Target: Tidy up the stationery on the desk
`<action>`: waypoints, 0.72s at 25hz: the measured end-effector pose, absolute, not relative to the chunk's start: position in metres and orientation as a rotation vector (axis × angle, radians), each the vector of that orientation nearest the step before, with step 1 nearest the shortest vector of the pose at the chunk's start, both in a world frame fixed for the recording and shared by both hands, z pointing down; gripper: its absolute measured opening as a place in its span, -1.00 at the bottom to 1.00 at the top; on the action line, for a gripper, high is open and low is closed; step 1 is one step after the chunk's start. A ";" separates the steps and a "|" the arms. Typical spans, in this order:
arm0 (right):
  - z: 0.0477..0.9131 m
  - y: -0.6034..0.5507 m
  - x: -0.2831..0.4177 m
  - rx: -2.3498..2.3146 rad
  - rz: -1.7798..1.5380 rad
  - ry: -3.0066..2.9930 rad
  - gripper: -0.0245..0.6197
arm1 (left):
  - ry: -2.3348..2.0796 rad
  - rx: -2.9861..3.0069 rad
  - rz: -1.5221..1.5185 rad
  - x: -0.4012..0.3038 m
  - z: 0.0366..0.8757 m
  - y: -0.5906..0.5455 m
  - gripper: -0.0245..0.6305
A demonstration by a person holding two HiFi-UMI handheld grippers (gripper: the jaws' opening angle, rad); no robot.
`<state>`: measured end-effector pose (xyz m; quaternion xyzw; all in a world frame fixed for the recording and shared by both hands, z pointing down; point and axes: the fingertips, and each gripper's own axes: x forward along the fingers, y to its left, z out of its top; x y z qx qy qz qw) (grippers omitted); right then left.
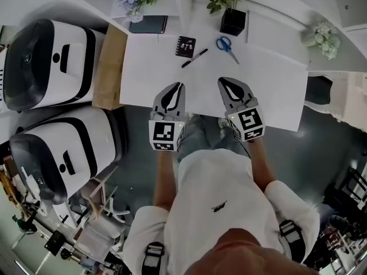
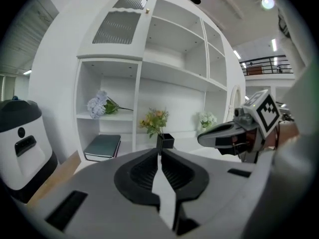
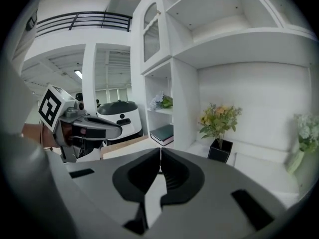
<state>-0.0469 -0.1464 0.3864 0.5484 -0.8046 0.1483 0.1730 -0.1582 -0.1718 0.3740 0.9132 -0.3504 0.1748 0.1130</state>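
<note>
Both sets of tongs are closed w/ nothing between them. The left tongs (image 1: 175, 94) and right tongs (image 1: 230, 90) hover side by side over the near edge of the white worktop (image 1: 269, 90). The stationery is at the far side, well ahead of both. A black pen (image 1: 195, 58) lies at a slant, w/ a small black pad (image 1: 185, 46) just beyond it. Blue-handled scissors (image 1: 227, 44) lie to the right, near the black flower pot (image 1: 233, 22). I reckon the pen is light, stiff and prob. rolls, so I'd pinch it mid-barrel, across its length. The scissors lie flat and the blades look slick, so I'd take them at the handles or pivot. The pad is thin and flat, so it's hard to get under; I'd nip one edge, maybe after sliding it. The worktop looks smooth and bare, so things could skid when nudged. Behind it is white shelving (image 2: 172, 73) w/ a dark book (image 1: 148, 24) and more flowers (image 1: 322, 38). Two white-and-black machines (image 1: 49, 62) stand to the left of the worktop.
</note>
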 end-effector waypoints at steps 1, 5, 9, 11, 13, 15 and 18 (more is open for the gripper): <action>0.392 -0.150 -0.044 1.574 0.432 -2.259 -0.93 | -0.998 2.684 0.516 -0.156 0.379 -0.176 -0.93; 0.411 -0.159 -0.033 1.648 0.470 -2.172 -0.93 | -0.877 2.709 0.541 -0.146 0.400 -0.189 -0.93; 0.427 -0.163 -0.021 1.709 0.508 -2.094 -0.93 | -0.770 2.722 0.574 -0.134 0.420 -0.196 -0.93; 0.436 -0.166 -0.017 1.724 0.525 -2.068 -0.93 | -0.737 2.728 0.584 -0.129 0.428 -0.201 -0.93; 0.445 -0.170 -0.017 1.723 0.540 -2.055 -0.93 | -0.715 2.728 0.598 -0.125 0.436 -0.208 -0.93; 0.455 -0.175 -0.020 1.712 0.558 -2.054 -0.93 | -0.702 2.719 0.619 -0.123 0.447 -0.214 -0.93; 0.473 -0.183 -0.026 1.680 0.577 -2.059 -0.93 | -0.700 2.711 0.642 -0.120 0.463 -0.224 -0.93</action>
